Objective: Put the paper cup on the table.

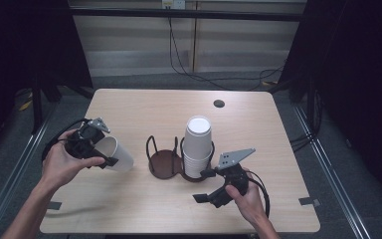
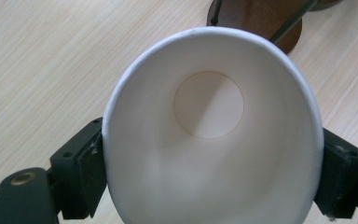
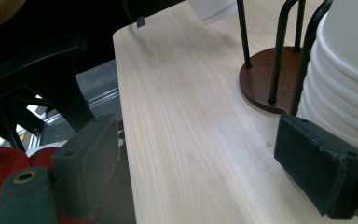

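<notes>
The left gripper (image 1: pixel 102 155) pinches a white paper cup (image 1: pixel 116 154): in the left gripper view its two black pads (image 2: pixel 86 179) press on the cup's (image 2: pixel 209 135) rim from either side, squeezing the mouth into an oval. The cup lies tipped on its side in that grip, mouth toward the hand (image 1: pixel 64 162), base pointing away toward the rack (image 1: pixel 165 162), held above the table (image 1: pixel 144 107) rather than resting on it. Looking into it along the jaws, it holds nothing; its inside is plain off-white with a round flat bottom, and no print or writing can be read on it. Just beyond its base stands the rack, a brown double base with thin black wire hoops. The rack's ring nearer the left gripper has nothing in it; the farther ring holds a stack of cups (image 1: pixel 198 147), nested upright, white and ribbed by their overlapping rims, with no lettering to be seen. The right gripper (image 1: pixel 206 186) sits just beside that stack on the person's side, jaws spread with nothing between them; in the right gripper view one pad (image 3: pixel 319 170) stands close against the stack (image 3: pixel 345 84), though I cannot tell if it touches, and the other pad (image 3: pixel 88 161) hangs over the table (image 3: pixel 182 140) edge.
</notes>
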